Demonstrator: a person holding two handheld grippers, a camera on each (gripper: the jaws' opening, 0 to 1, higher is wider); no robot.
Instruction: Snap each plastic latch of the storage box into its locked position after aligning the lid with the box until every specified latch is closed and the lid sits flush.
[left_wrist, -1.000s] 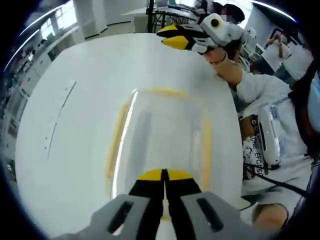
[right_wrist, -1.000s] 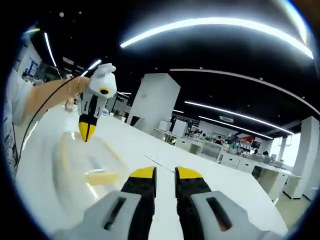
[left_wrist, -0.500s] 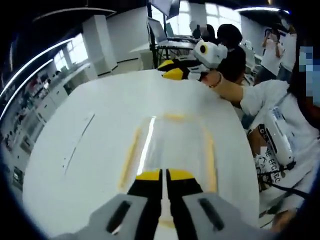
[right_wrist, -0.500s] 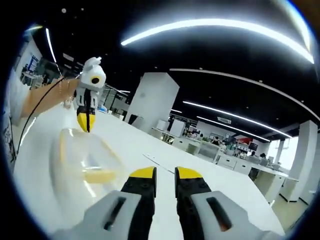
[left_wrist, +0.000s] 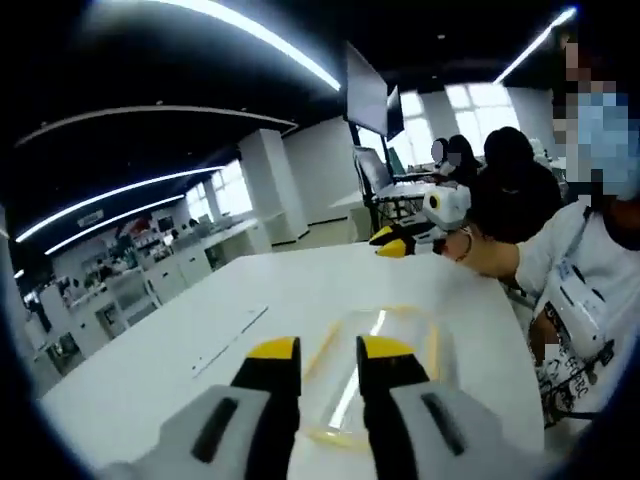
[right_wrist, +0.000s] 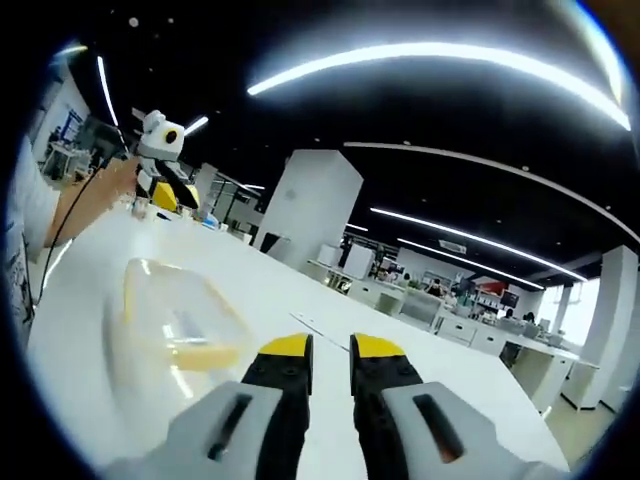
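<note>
Left gripper view: left tongs rising from the bottom edge, yellow-tipped, jaws slightly apart with a narrow gap between, clamped on nothing. Just beyond the tips, box lying flat on the white worktop, clear plastic with yellow edging, lid on; latches too blurred to judge as shut or loose. Past the far end of the box, right tongs held above the worktop edge in a hand, yellow tips pointing left across the view, apart from the box. Sleeve in white at the right side. Thin strip lying on the worktop to the left of the box.

Right gripper view: right tongs at the bottom, jaws parted by a clear gap, holding nothing. Box on the worktop to the left of the tips, near but not touching them, a yellow latch showing on its near side. Left tongs high at upper left, well above and beyond the box, free of it.
</note>
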